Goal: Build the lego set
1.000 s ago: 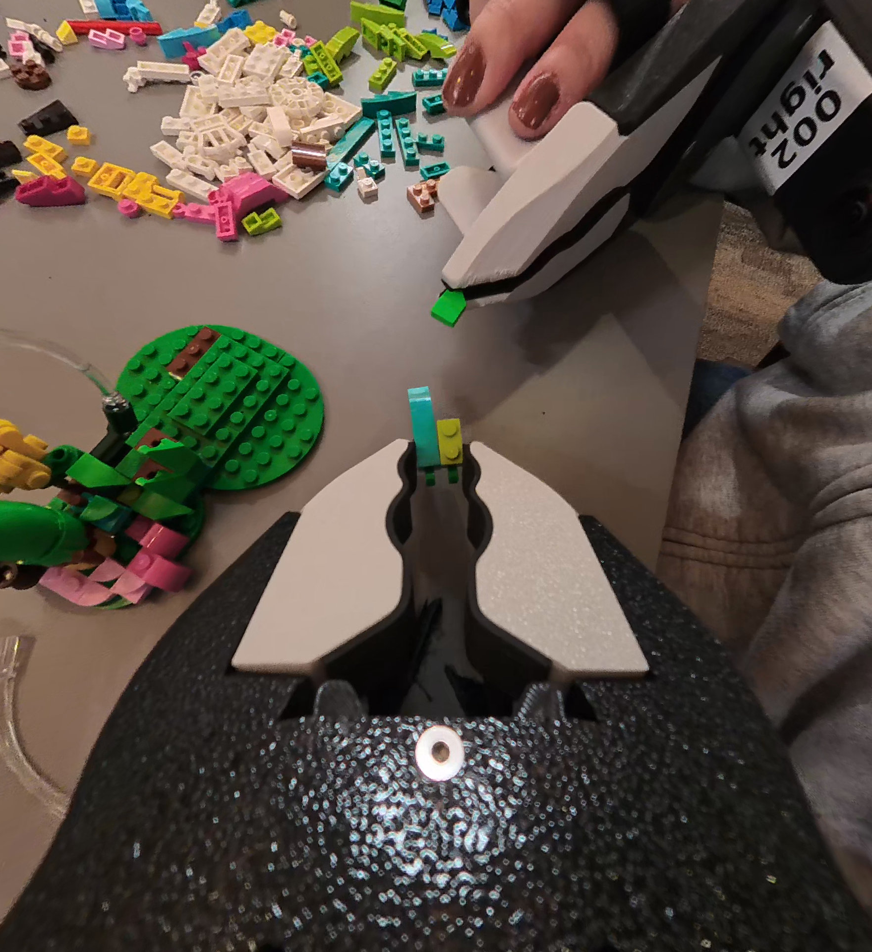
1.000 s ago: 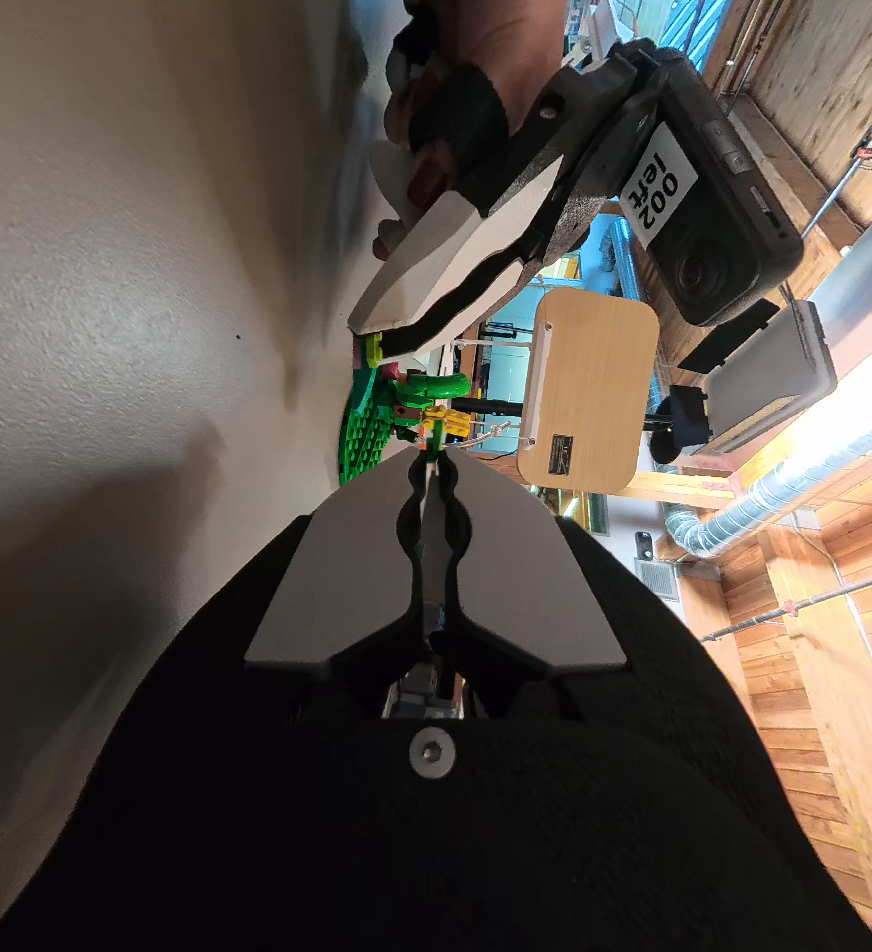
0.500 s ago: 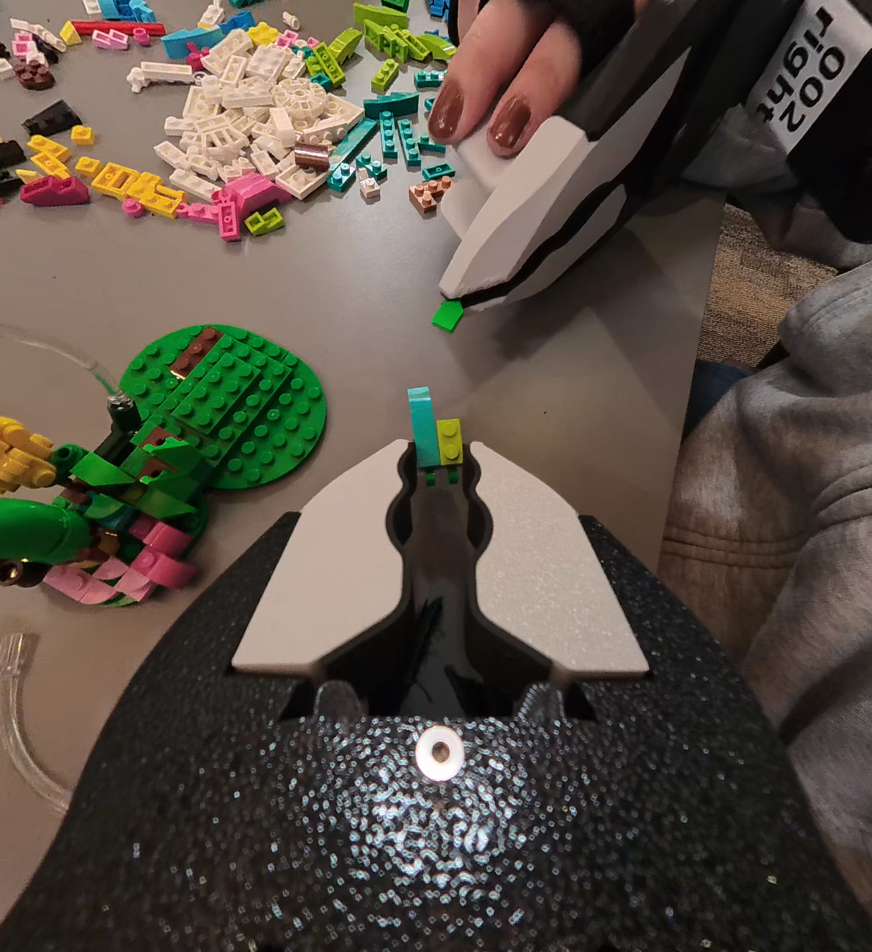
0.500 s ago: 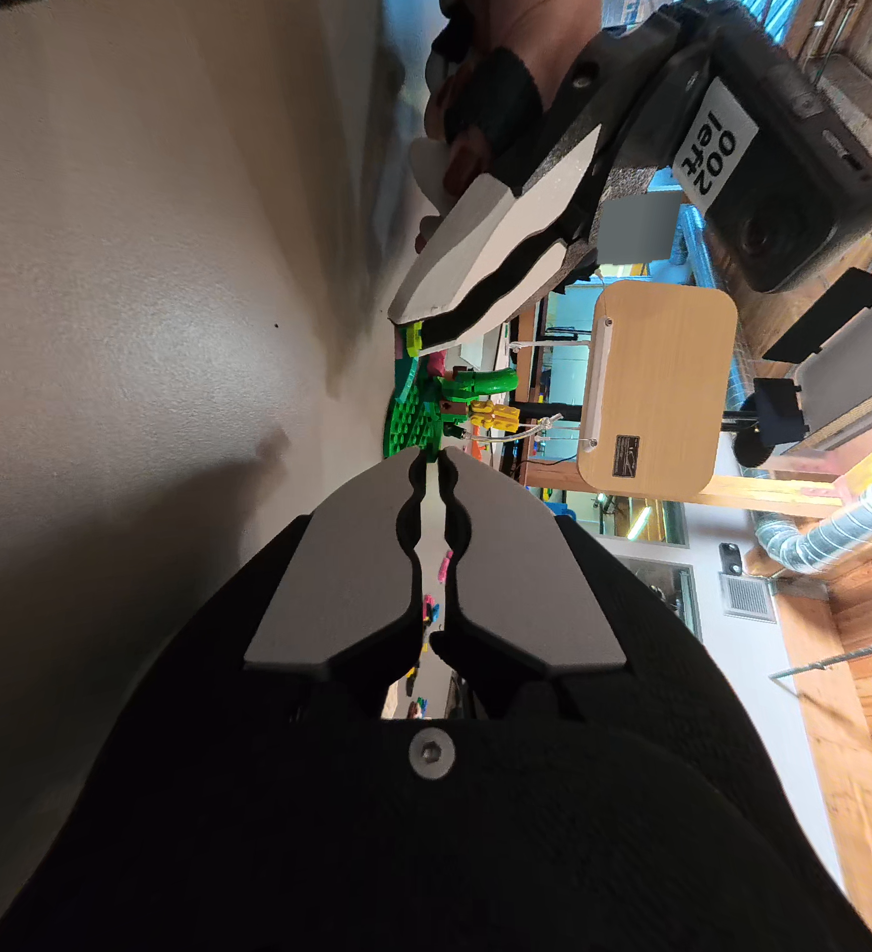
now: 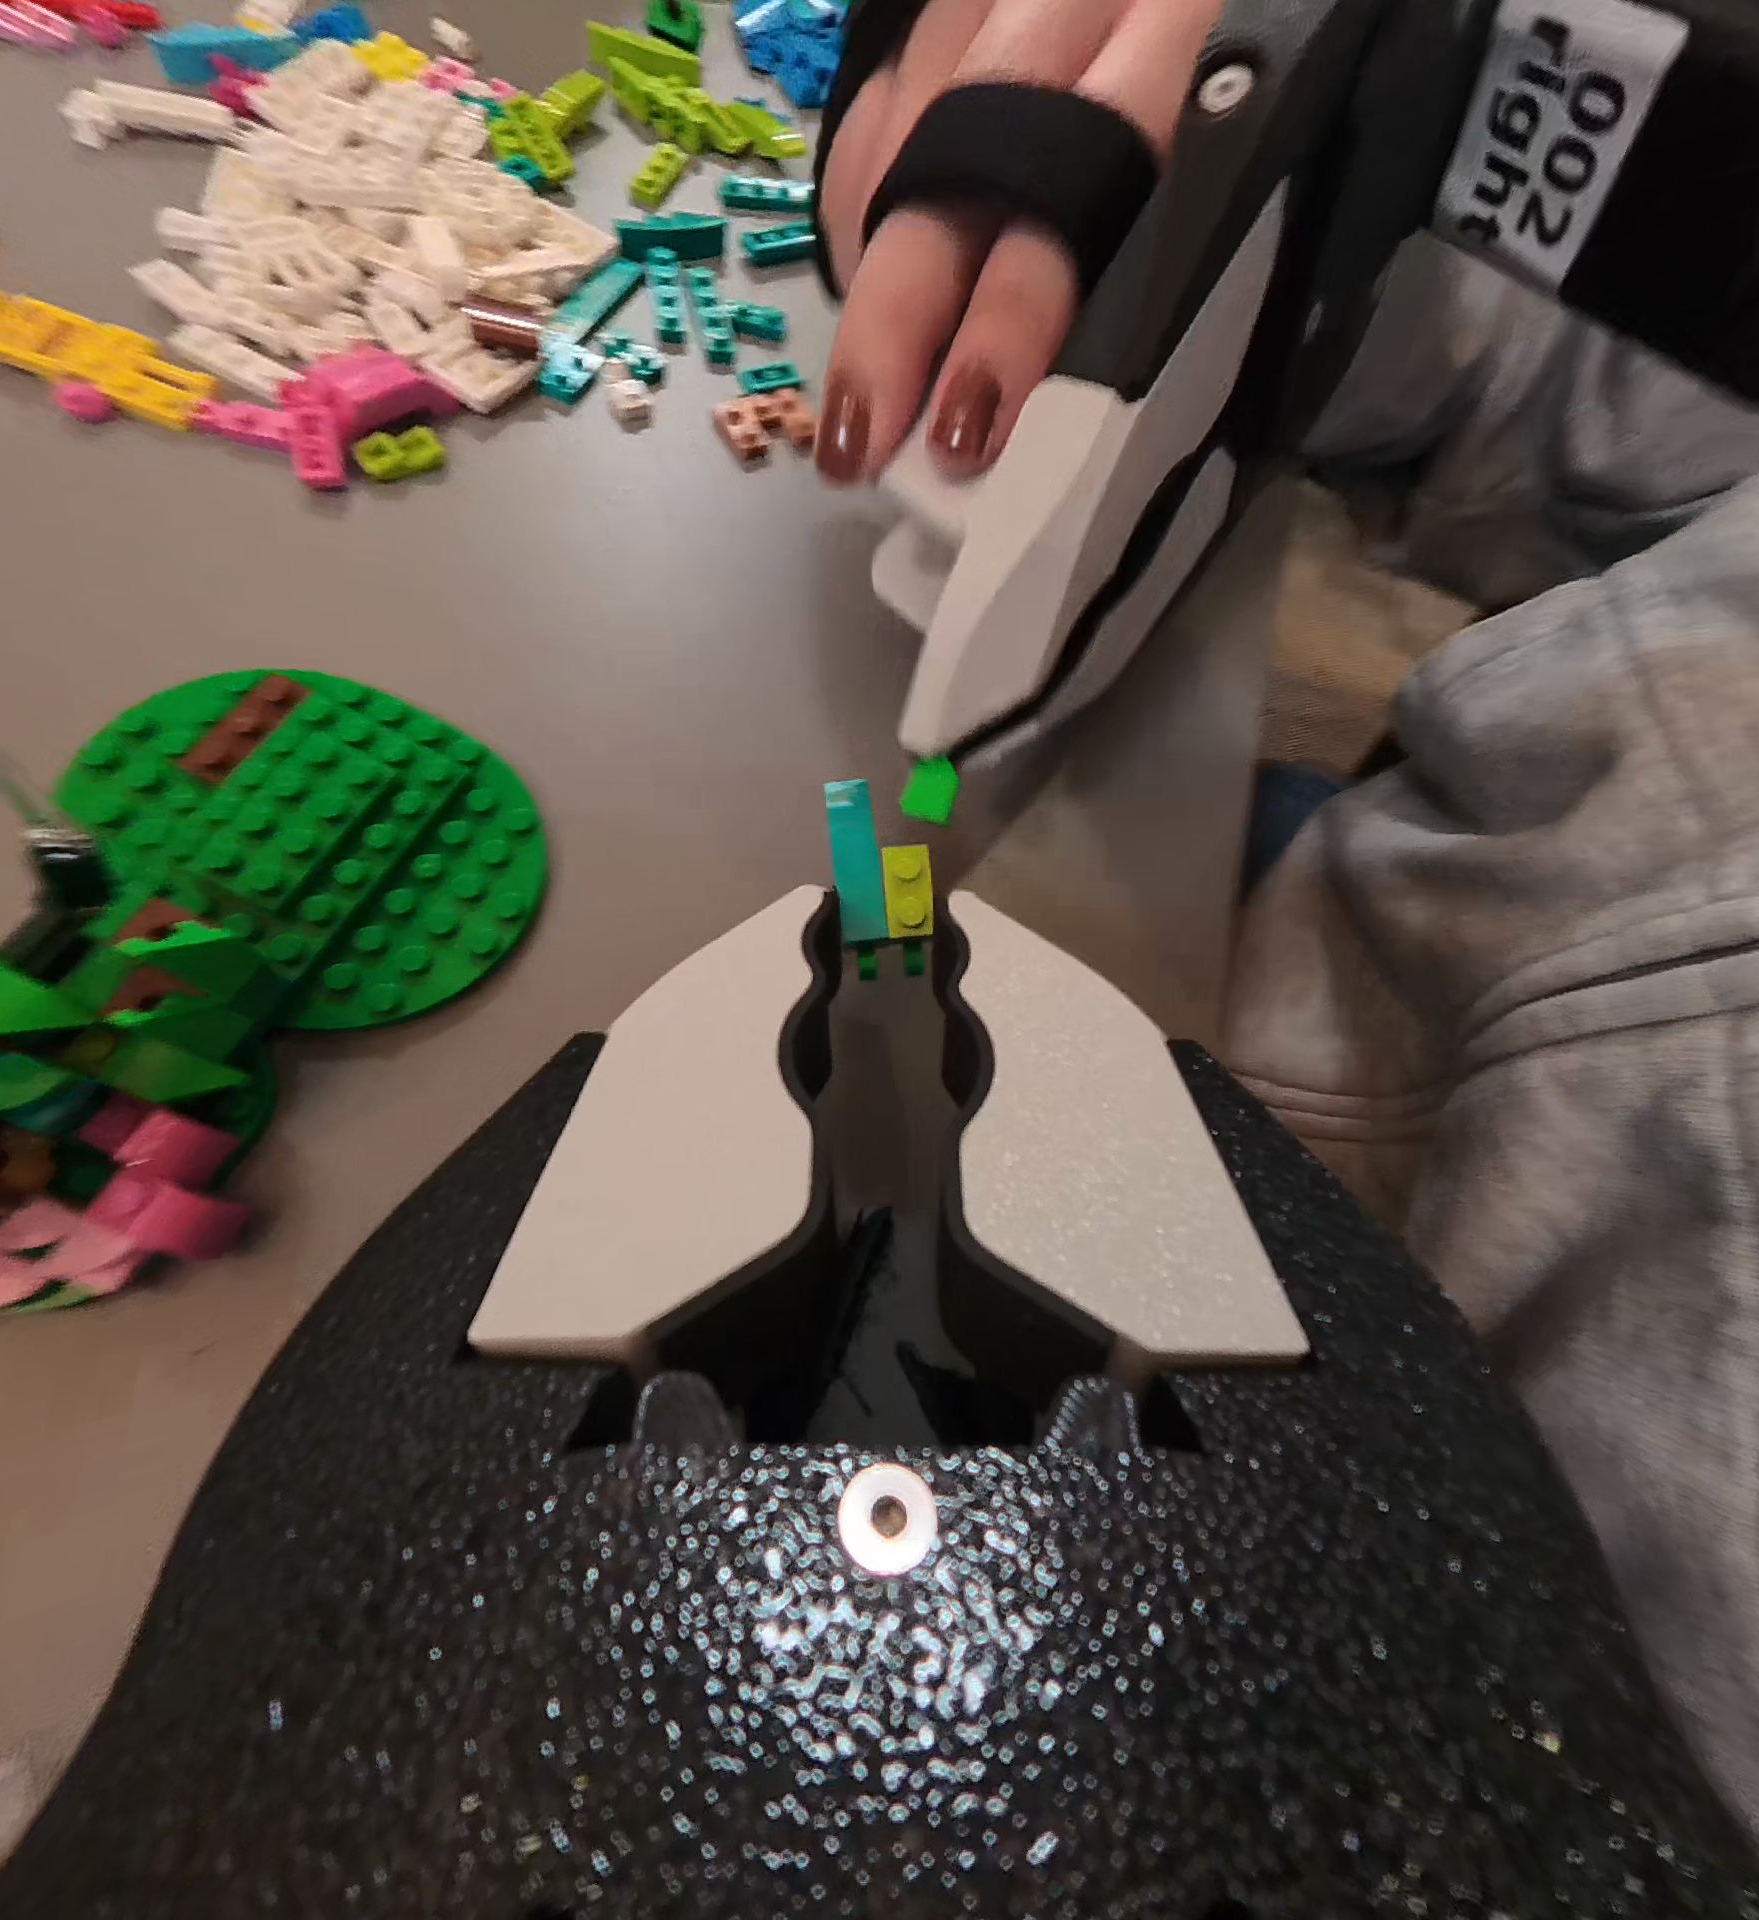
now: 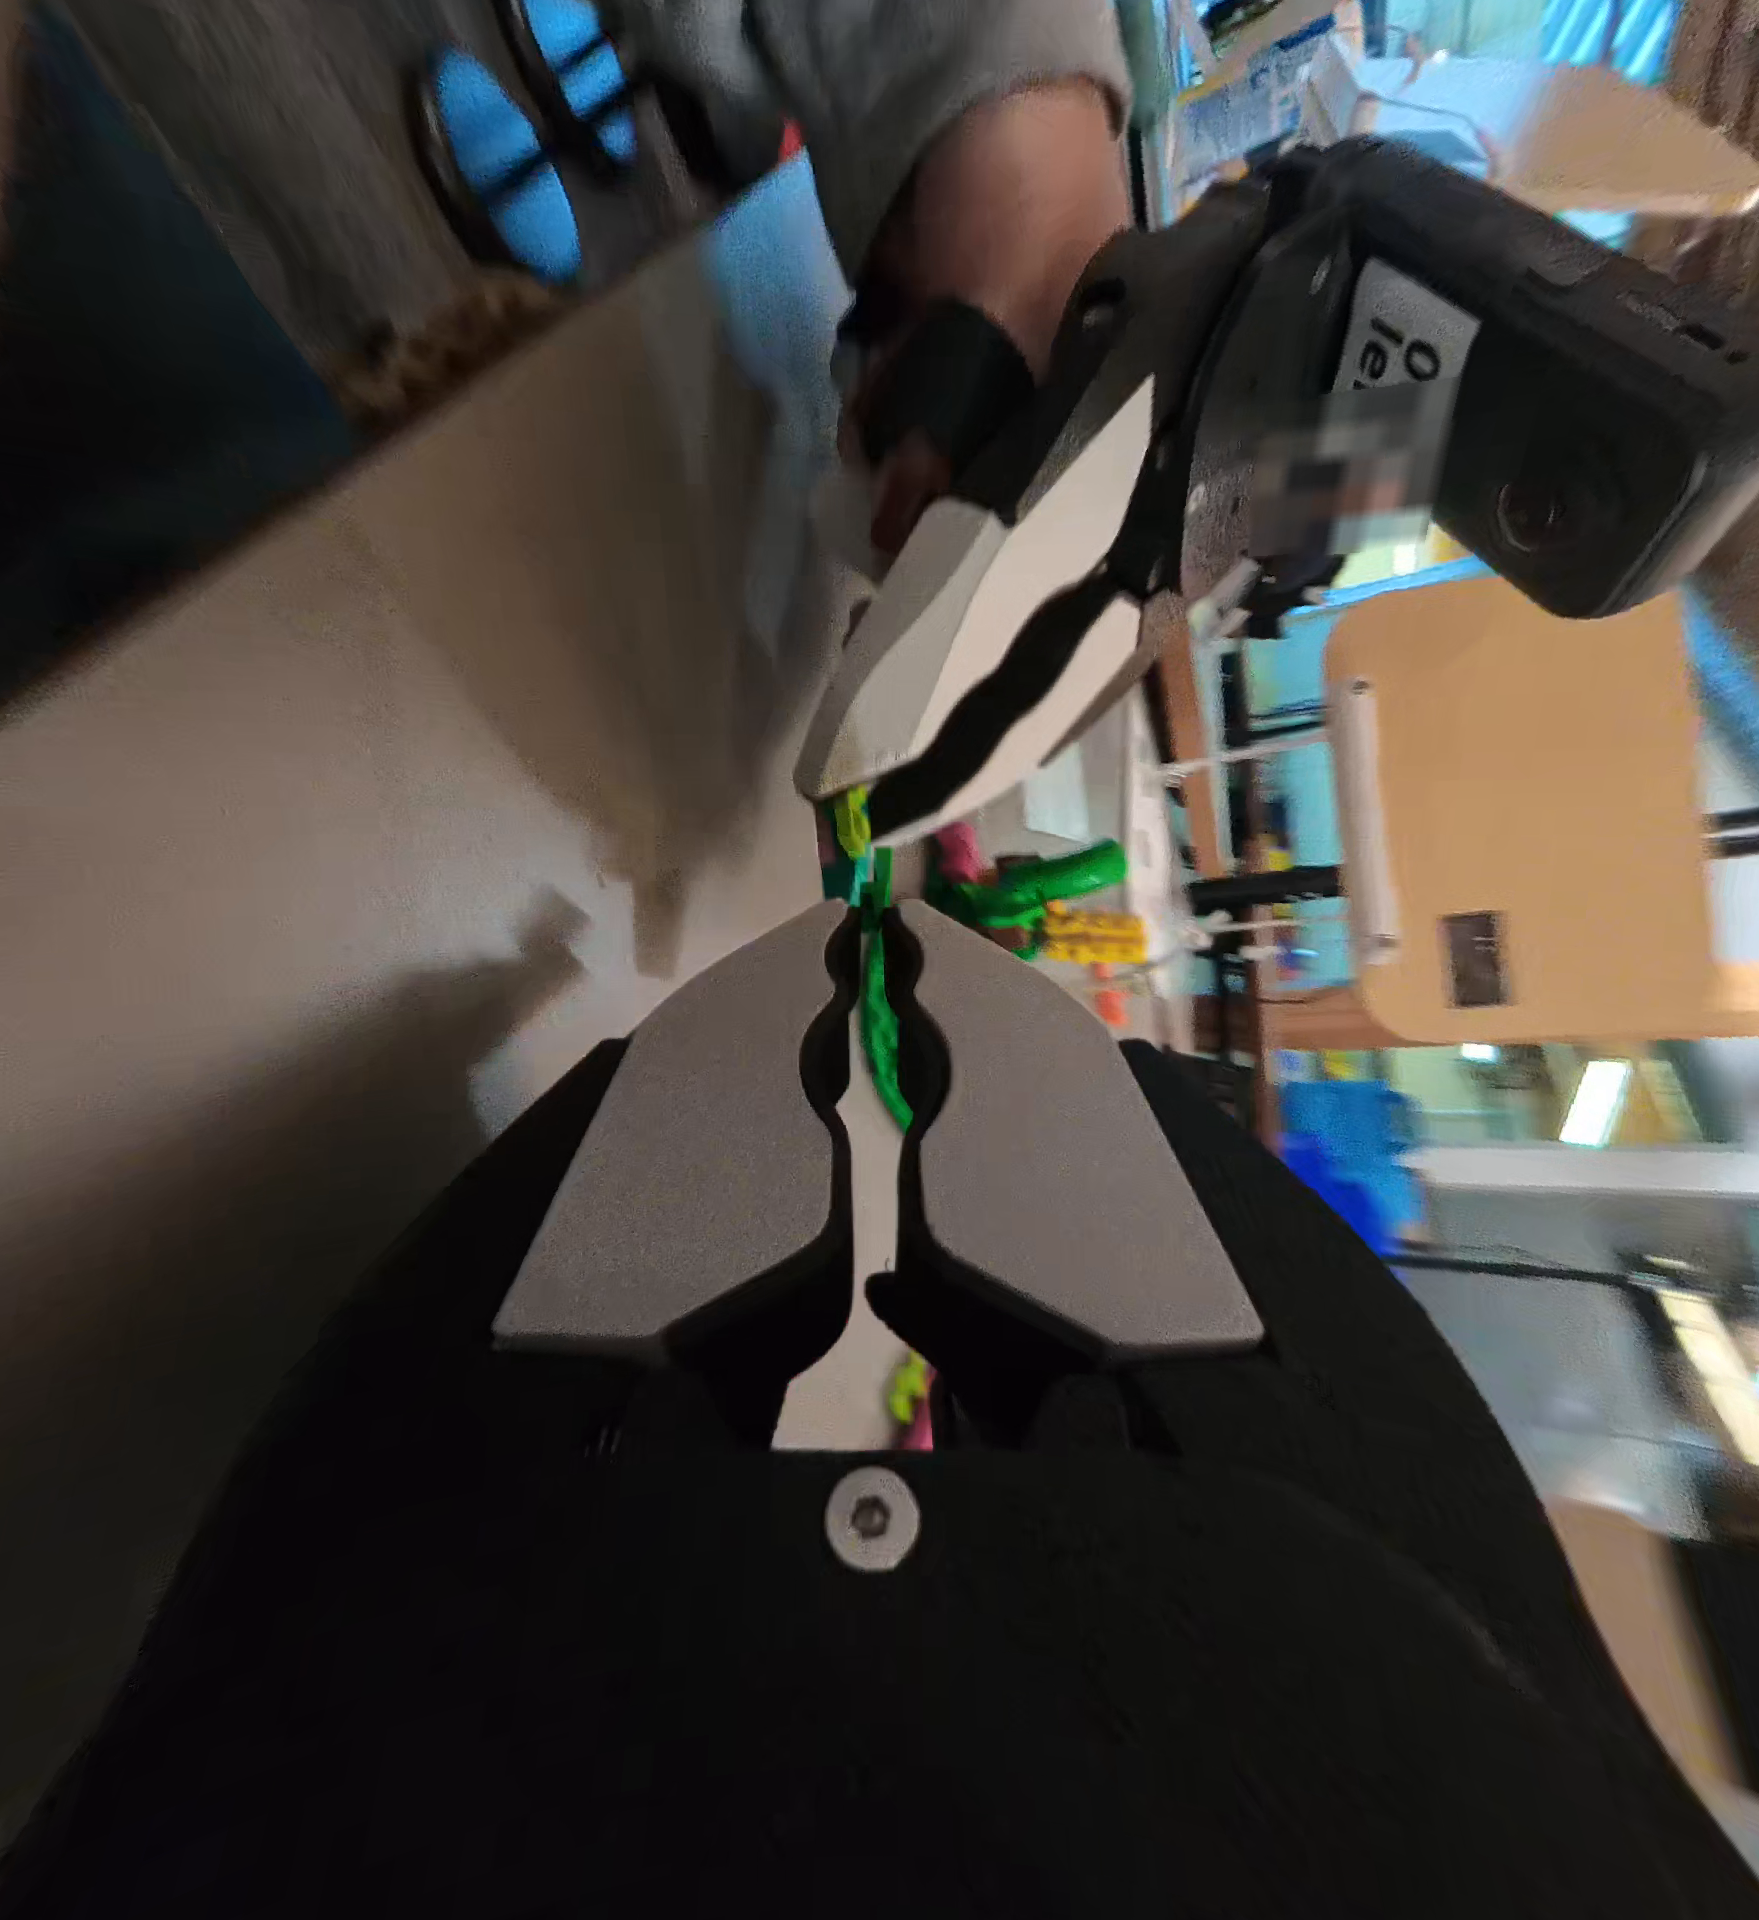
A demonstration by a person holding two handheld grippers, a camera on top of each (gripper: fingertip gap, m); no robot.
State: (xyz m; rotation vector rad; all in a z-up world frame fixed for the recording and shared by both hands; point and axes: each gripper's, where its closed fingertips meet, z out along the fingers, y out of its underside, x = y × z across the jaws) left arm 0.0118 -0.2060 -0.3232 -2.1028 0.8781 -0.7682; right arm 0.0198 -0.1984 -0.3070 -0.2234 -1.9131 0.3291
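My left gripper (image 5: 880,920) is shut on a small brick assembly (image 5: 880,883): a teal strip and a lime plate on a green base, held upright above the table. My right gripper (image 5: 932,750) comes in from the upper right, shut on a small green tile (image 5: 927,790) that hangs just above and right of the assembly's top. In the right wrist view my right gripper (image 6: 870,912) pinches the green tile (image 6: 880,871) at its tips. The left gripper (image 6: 854,805) with the assembly (image 6: 842,881) is right in front of it, almost touching.
A round green plate (image 5: 335,831) lies on the grey table (image 5: 594,582), with a green, pink and yellow flower model (image 5: 75,1091) beside it. Loose bricks (image 5: 387,239) are spread at the back. A grey sleeve (image 5: 1581,987) fills the right; the table edge is there.
My right gripper has carried the green tile from farther back toward me, down to the top of the assembly in my left gripper. The left gripper has kept its grasp and barely moved.
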